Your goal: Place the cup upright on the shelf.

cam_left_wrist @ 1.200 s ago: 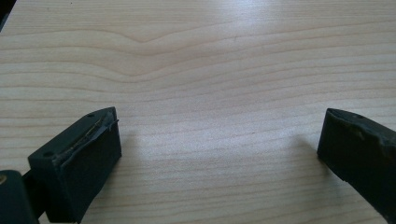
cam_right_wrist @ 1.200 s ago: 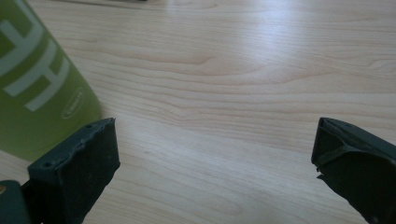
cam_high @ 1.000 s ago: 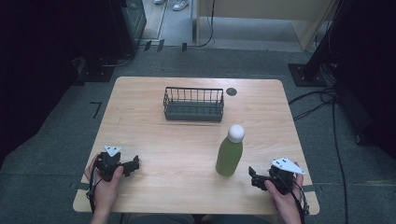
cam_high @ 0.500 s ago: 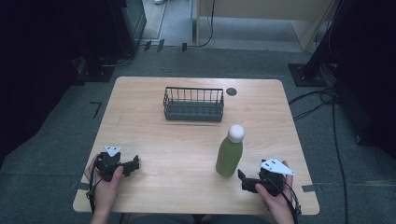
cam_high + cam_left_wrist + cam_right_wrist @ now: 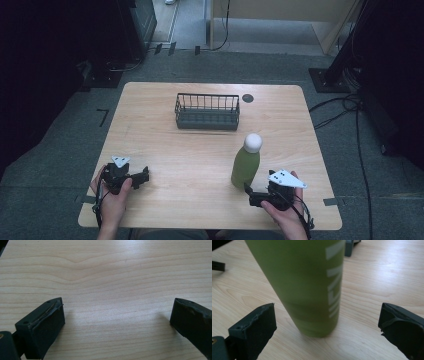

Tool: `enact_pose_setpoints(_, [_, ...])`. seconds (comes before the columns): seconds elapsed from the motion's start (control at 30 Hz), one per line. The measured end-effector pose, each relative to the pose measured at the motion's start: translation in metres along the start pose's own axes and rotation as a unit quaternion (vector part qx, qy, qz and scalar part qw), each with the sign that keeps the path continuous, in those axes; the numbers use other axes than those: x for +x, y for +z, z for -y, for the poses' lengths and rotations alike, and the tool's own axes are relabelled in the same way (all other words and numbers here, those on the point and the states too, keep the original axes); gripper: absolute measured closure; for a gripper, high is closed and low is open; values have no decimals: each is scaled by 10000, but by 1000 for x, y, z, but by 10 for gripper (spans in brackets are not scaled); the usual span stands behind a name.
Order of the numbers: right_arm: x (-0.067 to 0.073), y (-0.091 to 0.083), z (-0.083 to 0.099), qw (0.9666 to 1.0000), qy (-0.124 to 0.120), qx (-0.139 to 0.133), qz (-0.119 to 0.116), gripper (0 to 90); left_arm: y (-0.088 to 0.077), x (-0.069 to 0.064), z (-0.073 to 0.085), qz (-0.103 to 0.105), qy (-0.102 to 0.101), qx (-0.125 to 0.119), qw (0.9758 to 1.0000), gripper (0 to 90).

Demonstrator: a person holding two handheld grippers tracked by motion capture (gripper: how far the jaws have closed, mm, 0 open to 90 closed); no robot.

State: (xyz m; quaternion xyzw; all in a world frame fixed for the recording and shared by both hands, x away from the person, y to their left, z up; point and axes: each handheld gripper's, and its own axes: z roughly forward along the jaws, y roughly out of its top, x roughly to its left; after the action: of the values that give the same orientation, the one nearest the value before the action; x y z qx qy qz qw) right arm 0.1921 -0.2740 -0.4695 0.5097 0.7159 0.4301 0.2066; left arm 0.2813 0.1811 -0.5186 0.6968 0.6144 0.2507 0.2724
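The green bottle (image 5: 246, 169) stood upright on the bench (image 5: 165, 150), at about five o'clock from the wire basket (image 5: 207, 112) and well apart from it. The right gripper (image 5: 255, 195) sat just beside the bottle's base, jaws spread wide with the bottle between them but untouched. The left gripper (image 5: 141, 176) rested at the bench's seven o'clock corner, jaws spread over bare wood. Judging from this, no grasp was made yet; lifting and any placing remained

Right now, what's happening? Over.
Both hand-held grippers open: left idle, right lined up on upright green bottle. Not touching. Nothing between.
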Motion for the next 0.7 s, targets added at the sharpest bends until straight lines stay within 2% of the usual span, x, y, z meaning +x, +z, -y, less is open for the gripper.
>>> enact_pose_setpoints(0.13, [5,4,-5,10000,26,-59,19,13,0,0,0,-1,-1,0,10000,1])
enact_pose_setpoints(0.2, [9,6,-10,9998,25,-188,90,62,0,0,0,-1,-2,-1,10000,1])
enact_pose_setpoints(0.4, [17,10,-20,9993,-49,-364,90,92,0,0,0,-1,-2,0,10000,1])
enact_pose_setpoints(0.7, [24,15,-29,9984,-31,-552,103,134,0,0,0,1,-10,-1,10000,1])
